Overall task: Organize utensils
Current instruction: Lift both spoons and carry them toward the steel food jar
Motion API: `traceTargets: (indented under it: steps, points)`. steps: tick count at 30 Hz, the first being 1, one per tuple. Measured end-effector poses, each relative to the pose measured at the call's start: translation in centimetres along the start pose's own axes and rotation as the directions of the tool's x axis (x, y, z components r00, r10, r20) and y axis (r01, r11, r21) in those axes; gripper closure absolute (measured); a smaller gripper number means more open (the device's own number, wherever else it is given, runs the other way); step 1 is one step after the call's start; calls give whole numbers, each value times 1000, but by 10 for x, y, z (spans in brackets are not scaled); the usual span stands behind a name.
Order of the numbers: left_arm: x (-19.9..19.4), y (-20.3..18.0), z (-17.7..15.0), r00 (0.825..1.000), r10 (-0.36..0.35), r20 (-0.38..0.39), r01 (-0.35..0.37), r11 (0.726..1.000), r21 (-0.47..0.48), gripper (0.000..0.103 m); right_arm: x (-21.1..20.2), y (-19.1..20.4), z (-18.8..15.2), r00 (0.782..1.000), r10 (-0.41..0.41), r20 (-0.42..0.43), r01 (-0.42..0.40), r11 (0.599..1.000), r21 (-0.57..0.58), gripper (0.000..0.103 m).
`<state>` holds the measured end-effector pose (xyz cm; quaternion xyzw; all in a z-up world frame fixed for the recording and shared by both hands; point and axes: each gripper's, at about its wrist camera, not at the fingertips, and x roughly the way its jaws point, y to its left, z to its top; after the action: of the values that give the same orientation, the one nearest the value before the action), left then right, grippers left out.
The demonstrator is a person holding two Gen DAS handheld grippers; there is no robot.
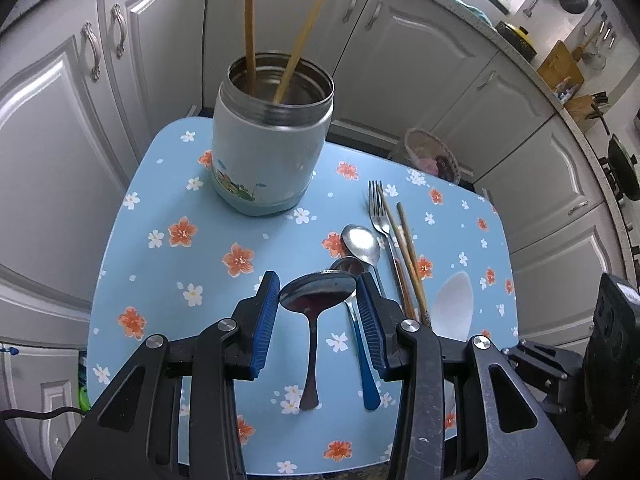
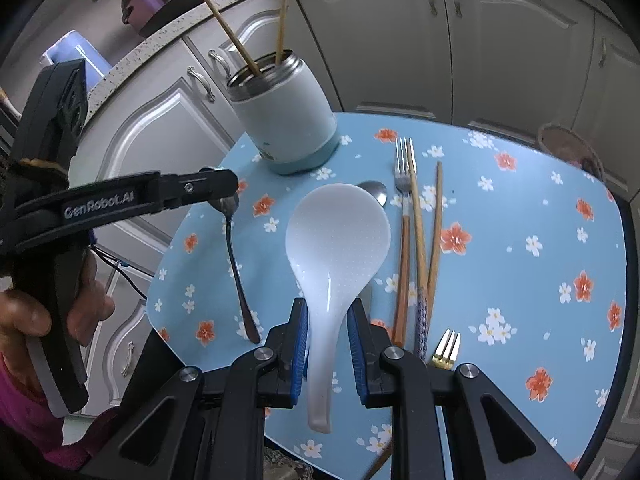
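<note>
A pale steel jar (image 1: 268, 148) with two chopsticks (image 1: 250, 28) in it stands at the far side of the blue flowered table (image 1: 160, 248); it also shows in the right wrist view (image 2: 286, 116). My left gripper (image 1: 318, 284) is open, its pads on either side of the bowl of a dark metal spoon (image 1: 314, 320) that lies on the table. My right gripper (image 2: 328, 320) is open around the handle of a white rice paddle (image 2: 336, 248), which lies on the table. The left gripper (image 2: 218, 190) shows in the right view over that spoon (image 2: 236, 264).
A blue-handled spoon (image 1: 362, 340), another spoon (image 1: 362, 244), a fork (image 1: 380, 216) and wooden chopsticks (image 1: 408, 264) lie to the right of the dark spoon. A gold fork (image 2: 444, 350) lies near the right gripper. White cabinets (image 1: 60, 120) surround the table. A woven basket (image 1: 434, 156) stands behind it.
</note>
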<state>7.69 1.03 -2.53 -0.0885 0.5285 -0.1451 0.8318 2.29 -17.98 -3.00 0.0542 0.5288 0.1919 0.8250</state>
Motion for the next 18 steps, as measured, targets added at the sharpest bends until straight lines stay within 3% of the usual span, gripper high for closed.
traceTargets:
  steps: [18]
  points:
    - [-40,2,16,997,-14,82,13,1000,11,65,-17,15,32,999,2,53,1,999,-42,84]
